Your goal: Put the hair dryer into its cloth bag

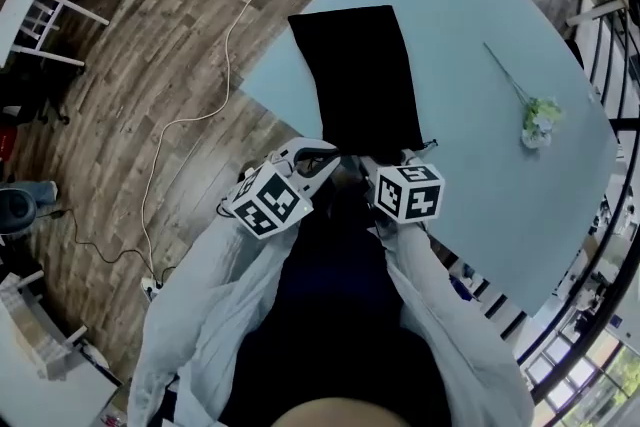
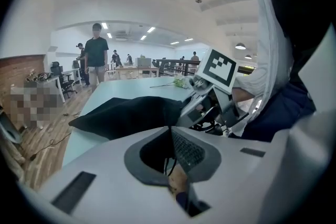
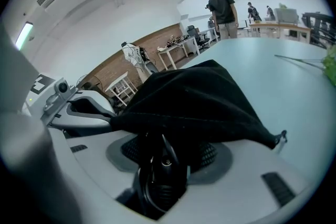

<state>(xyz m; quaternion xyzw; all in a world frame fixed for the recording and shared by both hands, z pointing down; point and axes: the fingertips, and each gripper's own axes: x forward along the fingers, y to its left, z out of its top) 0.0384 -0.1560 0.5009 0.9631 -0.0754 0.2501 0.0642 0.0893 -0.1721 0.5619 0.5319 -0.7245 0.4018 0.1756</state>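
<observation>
The black cloth bag [image 1: 360,80] lies flat on the light blue table [image 1: 480,25], its mouth at the near edge by both grippers. My left gripper [image 1: 318,163] is shut on the bag's mouth edge [image 2: 126,115]; a thin drawstring hangs between its pads [image 2: 190,152]. My right gripper [image 1: 390,165] is closed on a black hair dryer [image 3: 160,181] with a cord. The lifted bag [image 3: 194,102] drapes over the dryer's front, so most of the dryer is hidden. In the right gripper view, the left gripper [image 3: 79,107] holds the cloth up at the left.
A small artificial flower sprig [image 1: 535,120] lies on the table's right side. A white cable [image 1: 230,45] runs over the wooden floor at the left, near a white chair [image 1: 30,15]. A person [image 2: 96,57] stands beyond the table. A railing borders the right.
</observation>
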